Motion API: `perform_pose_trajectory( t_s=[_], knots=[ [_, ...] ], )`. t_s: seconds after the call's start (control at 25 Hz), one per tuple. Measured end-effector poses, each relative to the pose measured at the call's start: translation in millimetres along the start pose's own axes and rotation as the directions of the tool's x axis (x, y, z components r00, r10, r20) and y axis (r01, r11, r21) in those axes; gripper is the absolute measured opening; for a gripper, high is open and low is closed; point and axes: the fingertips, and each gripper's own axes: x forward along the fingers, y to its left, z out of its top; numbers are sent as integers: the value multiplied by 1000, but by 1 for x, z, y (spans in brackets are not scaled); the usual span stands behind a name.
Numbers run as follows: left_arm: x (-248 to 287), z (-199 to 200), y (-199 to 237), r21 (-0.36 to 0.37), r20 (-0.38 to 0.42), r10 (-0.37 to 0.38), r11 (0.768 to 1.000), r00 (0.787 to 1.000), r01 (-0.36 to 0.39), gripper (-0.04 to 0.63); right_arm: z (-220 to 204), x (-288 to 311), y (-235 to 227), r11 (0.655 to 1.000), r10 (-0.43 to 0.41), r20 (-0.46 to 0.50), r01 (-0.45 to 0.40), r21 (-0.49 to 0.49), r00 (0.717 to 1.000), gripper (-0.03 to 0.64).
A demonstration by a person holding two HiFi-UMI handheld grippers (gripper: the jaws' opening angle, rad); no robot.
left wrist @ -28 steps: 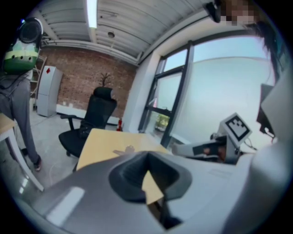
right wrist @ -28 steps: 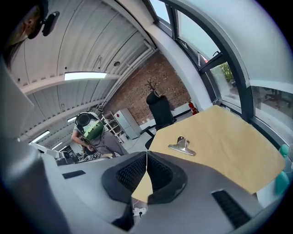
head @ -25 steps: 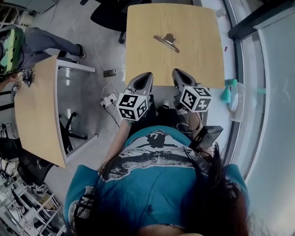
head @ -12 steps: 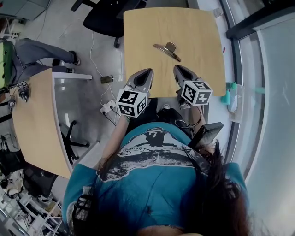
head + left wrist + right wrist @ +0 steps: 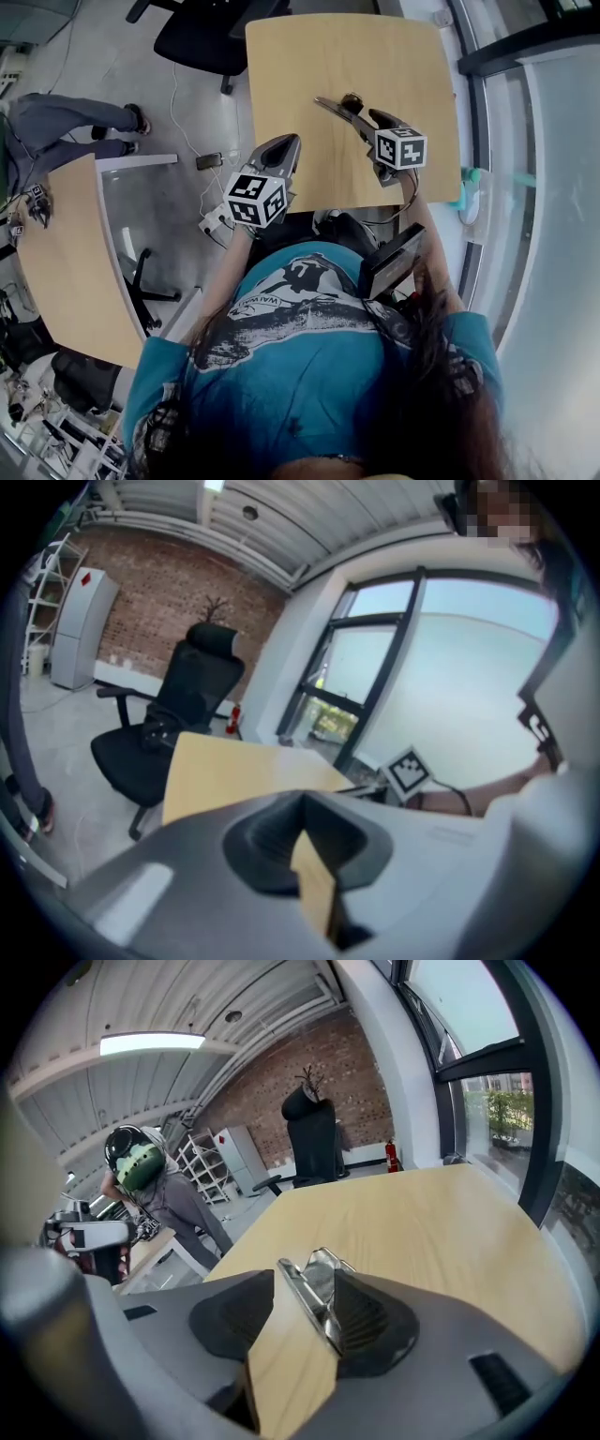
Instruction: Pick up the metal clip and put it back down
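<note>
Bright daylight pours through the windows [image 5: 469, 1016], a ceiling strip [image 5: 150, 1042] glows, and the fisheye edges bend and darken.

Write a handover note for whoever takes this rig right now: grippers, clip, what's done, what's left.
Left gripper: shut, empty, by the near edge of the table.
Right gripper: jaws opening, one on each side of the clip, not gripping it.
Clip: lying on the table.
Done: right gripper is at the clip.
Left: probably close on it, lift, set it back down.
</note>
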Motion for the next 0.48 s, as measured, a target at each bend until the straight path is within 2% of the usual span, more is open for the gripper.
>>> perform_pose_trajectory(
  t_s=[0.36, 0.48],
  knots=[
    [-1, -5, 26, 47, -67, 33, 998, 997, -30, 3, 1, 58, -33, 998, -44, -79, 47, 39, 996, 178],
    [-6, -3, 36, 59, -70, 53, 997, 996, -49, 3, -3, 67, -30, 999, -53, -112, 53, 0, 992, 178]
  ],
)
